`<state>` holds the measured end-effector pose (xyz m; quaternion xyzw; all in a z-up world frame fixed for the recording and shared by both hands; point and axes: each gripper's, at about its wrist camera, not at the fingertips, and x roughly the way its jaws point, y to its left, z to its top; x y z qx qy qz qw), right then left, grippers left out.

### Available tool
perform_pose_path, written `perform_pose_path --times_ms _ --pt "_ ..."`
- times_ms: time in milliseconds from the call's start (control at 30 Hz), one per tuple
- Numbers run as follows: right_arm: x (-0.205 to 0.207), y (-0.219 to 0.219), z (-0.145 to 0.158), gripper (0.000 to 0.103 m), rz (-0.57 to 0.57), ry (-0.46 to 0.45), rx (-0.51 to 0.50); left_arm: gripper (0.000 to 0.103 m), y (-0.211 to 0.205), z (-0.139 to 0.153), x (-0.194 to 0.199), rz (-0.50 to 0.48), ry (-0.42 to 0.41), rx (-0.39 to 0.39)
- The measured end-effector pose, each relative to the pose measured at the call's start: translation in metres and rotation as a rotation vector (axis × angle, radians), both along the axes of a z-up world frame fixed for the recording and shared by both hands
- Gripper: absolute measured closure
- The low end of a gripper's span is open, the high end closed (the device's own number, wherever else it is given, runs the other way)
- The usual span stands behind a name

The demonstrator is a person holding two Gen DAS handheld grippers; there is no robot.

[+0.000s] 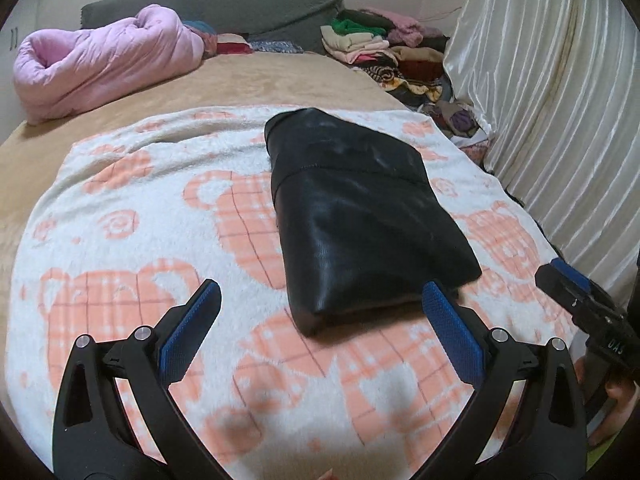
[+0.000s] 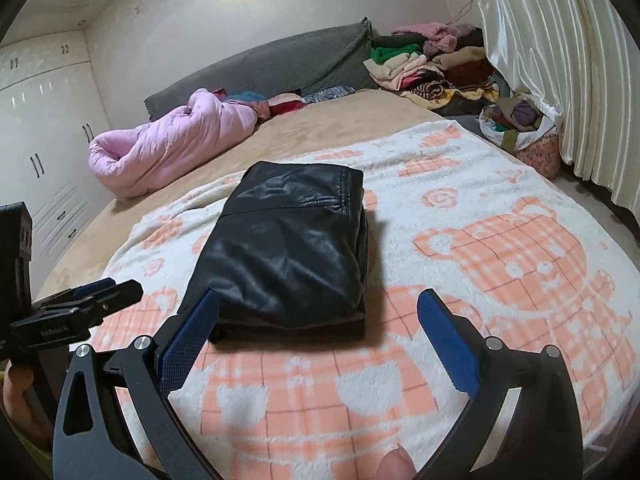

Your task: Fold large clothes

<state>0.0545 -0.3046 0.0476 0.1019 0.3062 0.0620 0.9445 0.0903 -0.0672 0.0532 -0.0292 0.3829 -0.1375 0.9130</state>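
A black leather garment [image 1: 360, 216] lies folded into a thick rectangle on the white and orange bear-print blanket [image 1: 140, 240]. My left gripper [image 1: 320, 292] hangs open just short of the garment's near edge, with nothing between its blue pads [image 1: 188, 332]. In the right wrist view the same folded garment [image 2: 288, 248] rests ahead of my right gripper [image 2: 320, 300], which stands wide open and holds nothing. Its left pad [image 2: 188, 336] overlaps the garment's near corner in the view. Each gripper shows at the edge of the other's view: the right gripper [image 1: 576, 288], the left gripper [image 2: 100, 292].
A rolled pink quilt [image 1: 100, 60] lies at the far left of the tan bed [image 1: 280, 76]. A heap of mixed clothes [image 1: 384, 48] sits at the far right by a grey headboard cushion [image 1: 208, 4]. White curtains [image 1: 560, 100] hang along the right. White wardrobes [image 2: 44, 140] stand left.
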Motion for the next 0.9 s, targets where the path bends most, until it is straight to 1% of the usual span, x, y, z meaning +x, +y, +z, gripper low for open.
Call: perform_pose_path --times_ms 133,267,367,500,633,700,900 --pt "-0.015 0.005 -0.004 0.004 0.003 -0.005 -0.017 0.008 0.002 -0.009 -0.014 0.002 0.008 0.026" --pt "-0.031 0.011 -0.013 0.004 0.001 0.003 -0.081 0.008 0.005 -0.021 -0.025 0.007 0.023 0.039" --pt "-0.043 0.013 -0.022 0.004 0.004 -0.01 -0.092 0.008 0.008 -0.031 -0.034 0.018 0.028 0.06" --pt "-0.053 0.019 -0.036 0.004 -0.002 -0.009 -0.102 0.008 0.015 -0.041 -0.041 0.059 0.039 0.041" --pt "-0.053 0.019 -0.047 0.004 -0.018 0.015 -0.109 0.008 0.02 -0.042 -0.044 0.078 0.033 0.028" --pt "-0.052 0.021 -0.049 0.004 -0.016 0.023 -0.125 0.008 0.021 -0.041 -0.046 0.082 0.03 0.019" --pt "-0.05 0.026 -0.049 0.004 0.005 0.021 -0.136 0.008 0.019 -0.042 -0.047 0.085 0.03 0.028"
